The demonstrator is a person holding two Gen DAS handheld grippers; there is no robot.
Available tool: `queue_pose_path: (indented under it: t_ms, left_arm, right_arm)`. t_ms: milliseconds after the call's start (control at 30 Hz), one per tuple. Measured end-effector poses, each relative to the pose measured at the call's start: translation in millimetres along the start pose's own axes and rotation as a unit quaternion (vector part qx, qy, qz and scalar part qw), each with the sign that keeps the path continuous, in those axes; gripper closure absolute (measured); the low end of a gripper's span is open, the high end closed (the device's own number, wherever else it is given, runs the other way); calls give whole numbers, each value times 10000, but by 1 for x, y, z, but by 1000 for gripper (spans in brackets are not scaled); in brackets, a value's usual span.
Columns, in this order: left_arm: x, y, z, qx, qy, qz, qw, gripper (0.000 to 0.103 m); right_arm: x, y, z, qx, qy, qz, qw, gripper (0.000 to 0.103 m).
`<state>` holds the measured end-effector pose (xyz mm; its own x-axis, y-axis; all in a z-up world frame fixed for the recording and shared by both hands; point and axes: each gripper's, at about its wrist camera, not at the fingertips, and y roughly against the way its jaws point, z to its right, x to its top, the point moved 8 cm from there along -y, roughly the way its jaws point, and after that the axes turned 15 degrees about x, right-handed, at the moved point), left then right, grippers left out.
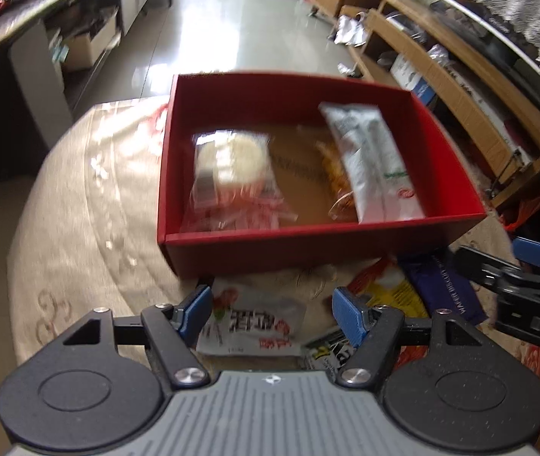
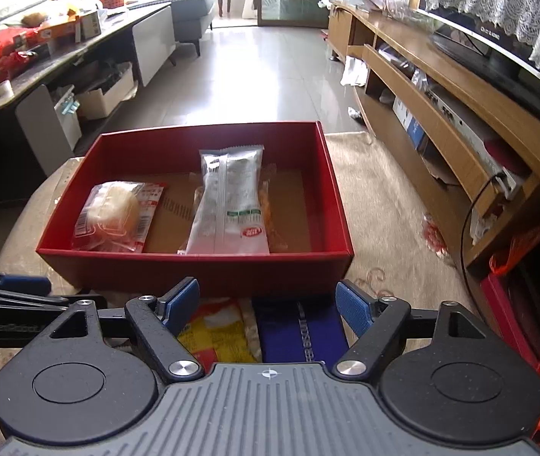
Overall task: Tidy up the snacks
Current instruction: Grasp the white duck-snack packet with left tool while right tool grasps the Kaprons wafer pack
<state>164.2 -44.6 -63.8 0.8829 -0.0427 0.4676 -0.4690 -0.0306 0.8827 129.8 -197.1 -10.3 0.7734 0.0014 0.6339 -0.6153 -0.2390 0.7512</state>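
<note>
Already the red box [image 2: 194, 266] holds a silver packet [image 2: 228, 205] at its middle and a clear-wrapped bun [image 2: 116, 212] toward nine o'clock, likely sorted there. Loose snacks wait just outside its near wall at six o'clock: a white packet [image 1: 254, 319], a yellow packet [image 2: 213, 334], a blue packet [image 2: 300, 330]. Left gripper [image 1: 270, 315] and right gripper [image 2: 268, 307] both hover open and empty, seemingly choosing the next pick

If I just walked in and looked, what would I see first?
Probably the big red box in the middle of the table, with a silver snack packet and a clear-wrapped round bun lying inside it. In front of the box, loose snacks wait: a dark blue packet and a yellow and red packet.
</note>
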Motion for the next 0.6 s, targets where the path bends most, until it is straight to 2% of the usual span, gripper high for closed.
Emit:
queue_pose_path:
  t_ms: [167,433,600]
  left_arm:
    - [-6,-23,0,135,333,-309,9989,38]
    - [-4,-52,7,513,919,-439,9935,38]
    - [-12,-52,7,758,780,-363,9934,37]
  right_arm:
    - [-3,3,1,70,39,-8,10000,19]
    - [-5,7,1,264,92,-6,9996,18]
    - [-3,8,-2,349,134,-26,9993,18]
